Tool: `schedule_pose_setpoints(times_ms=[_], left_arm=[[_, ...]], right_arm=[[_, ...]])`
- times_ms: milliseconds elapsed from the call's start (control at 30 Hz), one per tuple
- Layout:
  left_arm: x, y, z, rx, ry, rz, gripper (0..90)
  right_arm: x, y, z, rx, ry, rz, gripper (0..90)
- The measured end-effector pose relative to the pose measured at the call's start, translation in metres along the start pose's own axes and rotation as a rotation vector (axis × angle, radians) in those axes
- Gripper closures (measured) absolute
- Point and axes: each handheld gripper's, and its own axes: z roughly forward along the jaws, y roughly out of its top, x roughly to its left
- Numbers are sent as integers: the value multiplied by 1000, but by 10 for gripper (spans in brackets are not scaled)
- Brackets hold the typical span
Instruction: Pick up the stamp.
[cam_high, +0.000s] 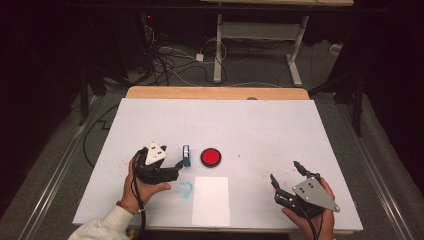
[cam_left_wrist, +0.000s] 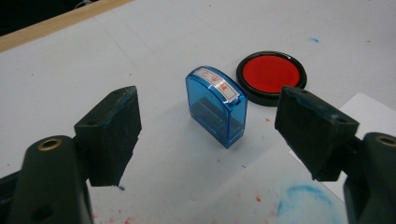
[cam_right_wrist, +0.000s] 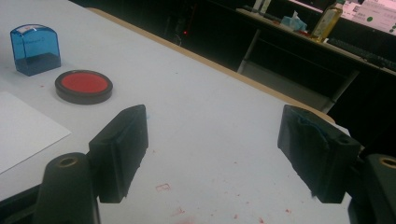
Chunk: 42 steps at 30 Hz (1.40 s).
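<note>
Before spread fingers (cam_left_wrist: 112, 135), blue stamp (cam_left_wrist: 216, 105)

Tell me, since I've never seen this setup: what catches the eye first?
The red ink pad mid-table, with the blue stamp upright just left of it. The left gripper points open jaws at the stamp; a white sheet lies nearer the person.

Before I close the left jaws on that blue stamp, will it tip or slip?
The blue stamp stands upright on a narrow base, so a nudge to its broad face would probably topple it. Its glossy plastic shell looks stiff but slick; pinch low and squarely. The left gripper is open, not yet touching it.
</note>
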Motion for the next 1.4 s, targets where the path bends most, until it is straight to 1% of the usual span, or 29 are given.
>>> schedule_pose_setpoints(times_ms=[100, 133, 167, 233, 333, 400, 433, 467, 500, 533, 600, 767, 867, 933, 1000, 1033, 1067, 1100, 1133, 1200, 1233, 1267, 1367, 1400], left_arm=[[-1, 5, 7, 10, 24, -6, 219], [-1, 5, 7, 10, 24, -6, 219], [-2, 6, 9, 12, 33, -5, 219], [-2, 9, 14, 19, 33, -14, 219], [-3, 13, 19, 23, 50, -24, 230], [-4, 16, 27, 40, 63, -39, 234], [-4, 16, 27, 40, 63, -39, 236], [-4, 17, 29, 41, 67, -48, 237], [-4, 18, 33, 50, 60, -58, 240], [-4, 18, 33, 50, 60, -58, 240], [-6, 19, 38, 66, 70, -60, 248], [-11, 20, 46, 87, 85, -72, 289], [-12, 20, 50, 102, 81, -77, 302], [-13, 19, 52, 103, 86, -86, 336], [-12, 19, 53, 104, 79, -96, 341], [-12, 18, 54, 106, 82, -101, 341], [-12, 18, 54, 109, 80, -100, 368], [-13, 18, 56, 108, 77, -107, 370], [-13, 17, 56, 117, 78, -101, 370], [-13, 17, 57, 118, 82, -106, 371], [-14, 16, 58, 118, 84, -114, 381], [-13, 16, 59, 121, 79, -112, 403], [-13, 15, 60, 130, 72, -118, 414], [-14, 14, 61, 132, 74, -118, 431]], right_arm=[[0, -1, 0, 7, -4, 0, 248], [1, -1, 1, 9, -5, -2, 249], [1, -1, 1, 10, -8, -7, 249], [1, -1, 1, 12, -11, -10, 249], [2, -1, 1, 16, -15, -23, 249], [3, -1, 2, 21, -16, -29, 249], [3, -2, 2, 22, -16, -30, 249], [3, -2, 2, 23, -16, -33, 249], [3, -2, 3, 21, -15, -41, 249], [3, -2, 3, 22, -15, -42, 249], [5, -2, 3, 26, -16, -38, 249], [5, -3, 4, 33, -16, -50, 252], [6, -3, 5, 35, -20, -56, 252], [6, -4, 5, 40, -21, -56, 252], [5, -4, 5, 41, -20, -58, 252], [5, -4, 5, 41, -20, -58, 252], [5, -4, 6, 42, -20, -65, 252], [5, -5, 6, 47, -20, -60, 252], [5, -5, 6, 47, -20, -60, 252], [5, -5, 7, 49, -17, -71, 253], [5, -5, 7, 49, -16, -70, 254], [5, -5, 7, 50, -15, -72, 256], [5, -5, 7, 54, -16, -77, 256], [6, -6, 8, 58, -16, -72, 257]])
